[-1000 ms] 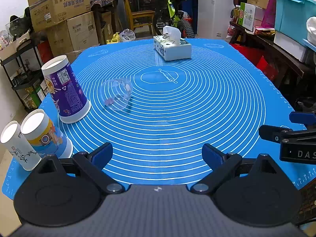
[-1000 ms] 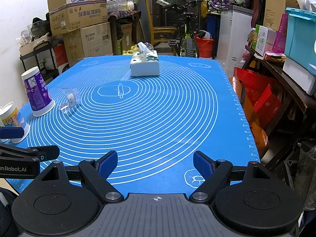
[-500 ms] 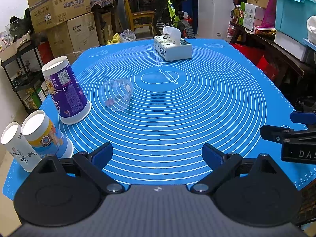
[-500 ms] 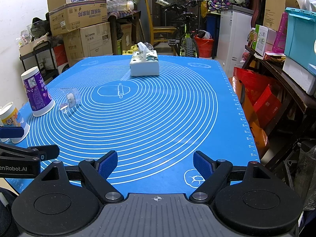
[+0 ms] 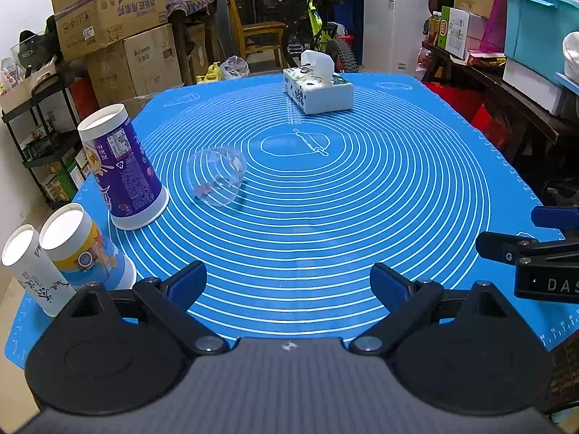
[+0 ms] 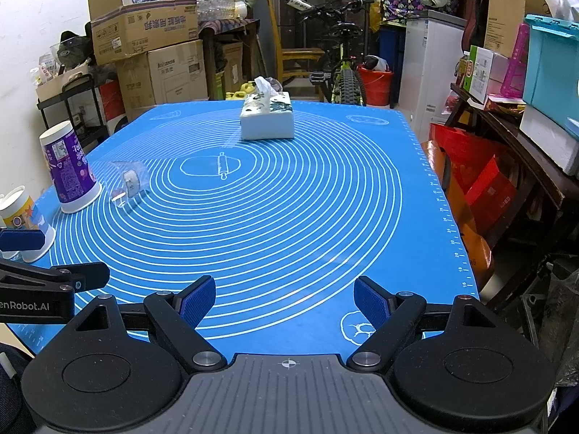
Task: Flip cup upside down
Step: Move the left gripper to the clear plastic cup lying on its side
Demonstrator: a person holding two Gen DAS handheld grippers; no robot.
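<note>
A clear plastic cup point(image 5: 216, 175) lies on its side on the blue mat point(image 5: 325, 217), left of centre; it also shows in the right wrist view point(image 6: 127, 181). My left gripper point(image 5: 287, 284) is open and empty, well short of the cup, near the mat's front edge. My right gripper point(image 6: 285, 302) is open and empty at the front right of the mat point(image 6: 289, 217). Each gripper shows at the edge of the other's view.
A purple paper cup point(image 5: 121, 166) stands upside down left of the clear cup. Two more paper cups point(image 5: 77, 249) stand upside down at the front left corner. A tissue box point(image 5: 318, 90) sits at the far middle. Boxes, shelves and a bicycle surround the table.
My left gripper has crept slightly forward toward the cup. The right gripper and the objects have not moved.
</note>
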